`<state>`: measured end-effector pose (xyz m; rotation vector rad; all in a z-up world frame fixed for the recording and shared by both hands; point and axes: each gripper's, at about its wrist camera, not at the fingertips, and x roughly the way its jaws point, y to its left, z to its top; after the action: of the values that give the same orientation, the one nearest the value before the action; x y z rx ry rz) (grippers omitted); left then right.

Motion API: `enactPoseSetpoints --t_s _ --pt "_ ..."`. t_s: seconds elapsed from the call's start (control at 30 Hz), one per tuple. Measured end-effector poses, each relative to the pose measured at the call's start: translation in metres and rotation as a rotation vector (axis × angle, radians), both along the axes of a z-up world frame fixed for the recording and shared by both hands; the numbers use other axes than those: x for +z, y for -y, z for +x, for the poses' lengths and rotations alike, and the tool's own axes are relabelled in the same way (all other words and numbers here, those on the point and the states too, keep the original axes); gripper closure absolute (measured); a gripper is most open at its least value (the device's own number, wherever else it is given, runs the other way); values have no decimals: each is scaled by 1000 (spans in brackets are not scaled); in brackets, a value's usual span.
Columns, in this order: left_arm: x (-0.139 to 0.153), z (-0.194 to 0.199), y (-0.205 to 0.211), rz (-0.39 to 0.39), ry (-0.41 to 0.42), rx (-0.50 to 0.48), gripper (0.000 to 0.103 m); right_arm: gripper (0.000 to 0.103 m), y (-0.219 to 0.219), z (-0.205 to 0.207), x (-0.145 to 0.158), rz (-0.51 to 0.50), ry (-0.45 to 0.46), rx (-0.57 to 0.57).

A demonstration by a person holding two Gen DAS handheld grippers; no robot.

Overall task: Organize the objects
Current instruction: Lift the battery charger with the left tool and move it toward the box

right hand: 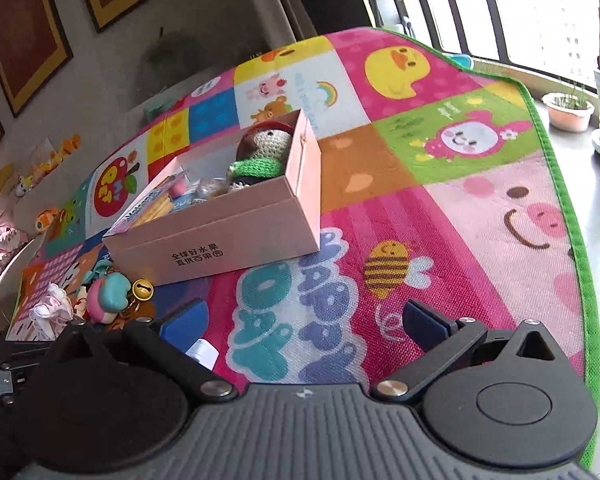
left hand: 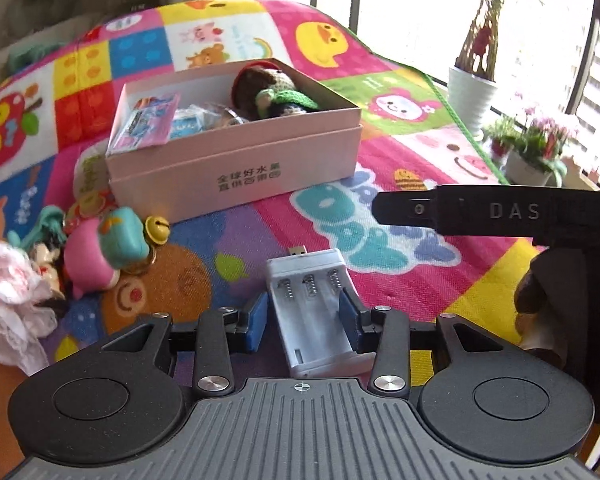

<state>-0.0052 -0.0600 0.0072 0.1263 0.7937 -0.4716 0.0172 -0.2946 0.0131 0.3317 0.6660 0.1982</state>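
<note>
My left gripper has its blue pads around a white USB battery charger on the play mat; the right pad touches it, and a thin gap shows at the left pad. A pink cardboard box stands beyond it and holds a crocheted doll and some packets. In the right wrist view my right gripper is open and empty above the mat, with the box ahead on the left and a corner of the charger by its left finger.
A pile of small toys with a brass bell and a lace cloth lies left of the box. The right gripper's black body reaches in from the right. Potted plants stand past the mat's green edge.
</note>
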Motion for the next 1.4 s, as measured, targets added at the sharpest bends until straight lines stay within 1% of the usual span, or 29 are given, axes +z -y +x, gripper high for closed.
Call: enactPoseSetpoints --t_s 0.03,0.1,0.27,0.33,0.4,0.43,0.47,0.5,0.57,0.63,0.67,0.77,0.8,0.9,0.97,1.07,1.1,1.17,1.2,1.23,1.27,1.33,1.4 --pt "-1 3 -5 -32 -18 13 56 0 2 1 -1 11 -2 -8" --pt "-1 6 -10 -71 -37 36 59 0 3 1 -1 17 -7 -11" --pt "-1 6 -12 -77 -24 56 64 0 5 2 -3 12 -4 -8" --pt "2 1 -17 -72 -1 84 66 0 5 2 -3 12 -3 -9" --pt "8 -7 -27 -44 58 131 65 0 5 2 -2 12 -3 -10" --pt "11 -9 -33 -9 76 161 66 0 5 2 -2 11 -3 -9" --pt "12 -9 -38 20 72 174 67 0 5 2 -2 11 -3 -9" --pt "11 -8 -42 28 51 175 67 0 5 2 -2 10 -3 -8" --pt "6 -3 -47 54 -17 150 66 0 5 2 -2 6 -3 -7" --pt "3 -7 -45 84 9 105 66 0 2 1 -2 2 -3 -8" --pt "3 -6 -46 76 2 96 65 0 2 1 -2 3 -4 -8" --pt "3 -1 -47 13 -36 80 48 0 2 1 -1 0 -4 -8" --pt "2 -1 -46 7 -38 71 42 0 1 1 -1 -2 -5 -8" --pt "0 -2 -44 0 -37 49 34 0 1 1 -1 -1 -5 -8" --pt "1 1 -47 -38 -50 65 34 0 1 1 -1 -1 -5 -8" --pt "7 6 -58 -159 -121 131 40 0 3 0 -1 9 -1 -14" --pt "12 5 -59 -204 -136 140 40 0 4 0 -1 17 3 -19" --pt "21 2 -50 -267 -146 137 40 0 8 -1 -1 37 8 -33" --pt "24 1 -42 -276 -147 141 40 0 9 -1 -1 46 9 -38" --pt "25 1 -32 -270 -146 150 40 0 10 -1 -1 53 10 -41" --pt "24 3 -21 -247 -142 159 40 0 11 -2 -1 60 12 -45" --pt "18 7 1 -169 -139 188 40 0 13 -5 0 71 24 -54" --pt "10 10 18 -132 -157 197 40 0 17 -8 0 87 36 -60"
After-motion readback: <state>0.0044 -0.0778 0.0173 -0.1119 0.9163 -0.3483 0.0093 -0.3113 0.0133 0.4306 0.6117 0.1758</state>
